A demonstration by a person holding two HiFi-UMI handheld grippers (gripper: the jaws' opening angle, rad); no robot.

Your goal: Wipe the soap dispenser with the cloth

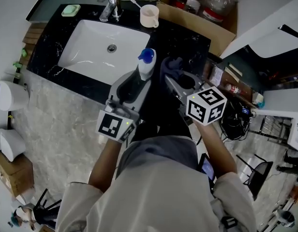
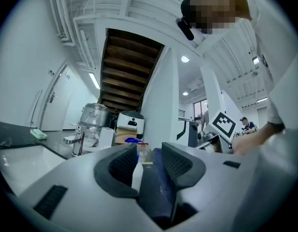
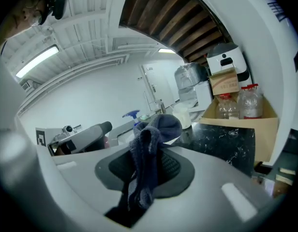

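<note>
The soap dispenser (image 1: 146, 65) is a white bottle with a blue pump, upright over the front of the black counter (image 1: 47, 47). My left gripper (image 1: 138, 81) is shut on its body from below. In the left gripper view a white strip of the bottle (image 2: 137, 174) shows between the jaws. My right gripper (image 1: 177, 79) is shut on a dark blue cloth (image 1: 172, 65), which bunches up just right of the bottle; I cannot tell whether they touch. In the right gripper view the cloth (image 3: 150, 141) hangs over the jaws, and the blue pump (image 3: 131, 115) is behind it.
A white sink basin (image 1: 98, 47) with a faucet (image 1: 110, 5) lies to the left. A cup (image 1: 149, 16) and a green soap dish (image 1: 70, 9) stand at the back. A cardboard box (image 1: 200, 25) with bottles is at the back right.
</note>
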